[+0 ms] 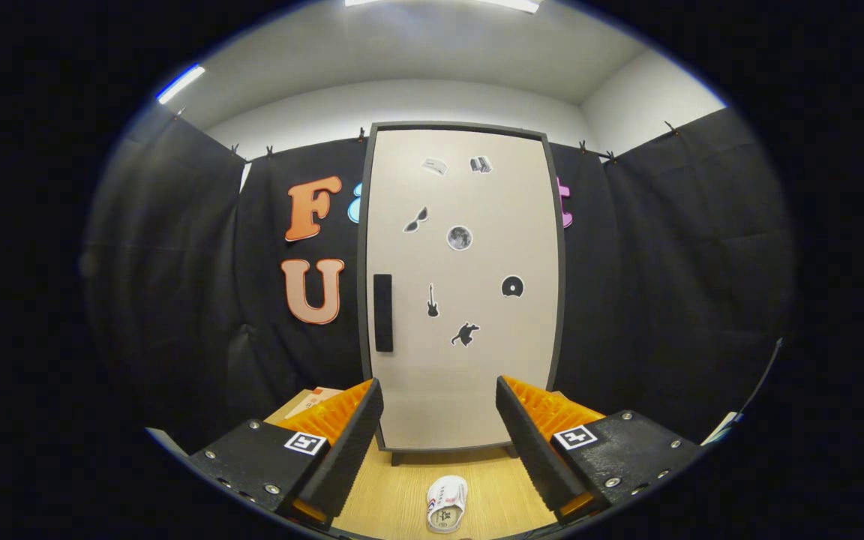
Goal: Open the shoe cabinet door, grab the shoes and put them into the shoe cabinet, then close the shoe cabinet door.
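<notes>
A tall shoe cabinet (pixel 469 360) stands straight ahead against the black booth wall, its pale door shut. Small stickers dot the door, and a dark vertical handle (pixel 383 313) sits near the door's left edge. A white shoe (pixel 447 504) lies on the wooden floor (pixel 387 495) in front of the cabinet, low between my two fingers. My gripper (pixel 439 416) is open, well short of the cabinet, with nothing held between the fingers.
Black cloth walls close in on both sides of the cabinet. A brown cardboard box (pixel 312 400) peeks out behind my left finger, to the left of the cabinet's base.
</notes>
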### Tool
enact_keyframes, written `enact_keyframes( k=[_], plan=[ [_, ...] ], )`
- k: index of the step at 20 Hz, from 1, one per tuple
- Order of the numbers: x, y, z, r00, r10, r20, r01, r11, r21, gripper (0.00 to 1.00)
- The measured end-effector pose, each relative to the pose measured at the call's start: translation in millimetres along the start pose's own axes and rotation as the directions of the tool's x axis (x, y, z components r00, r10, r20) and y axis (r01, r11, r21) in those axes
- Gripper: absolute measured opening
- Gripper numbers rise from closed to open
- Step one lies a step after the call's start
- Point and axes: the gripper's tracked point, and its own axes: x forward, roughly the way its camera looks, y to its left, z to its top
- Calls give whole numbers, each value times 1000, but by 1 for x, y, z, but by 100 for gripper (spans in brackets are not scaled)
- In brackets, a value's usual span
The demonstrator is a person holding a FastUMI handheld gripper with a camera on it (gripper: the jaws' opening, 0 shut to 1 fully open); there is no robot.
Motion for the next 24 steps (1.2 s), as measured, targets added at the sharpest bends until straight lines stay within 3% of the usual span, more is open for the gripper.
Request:
enact_keyframes(
  k=[7, 14, 24],
  plan=[
    [41, 33, -5, 999, 53, -9, -53, 999, 3, 95],
    [113, 76, -1, 994, 106, 1, -106, 994, -12, 95],
    [218, 94, 4, 997, 77, 10, -77, 996, -37, 95]
  ],
)
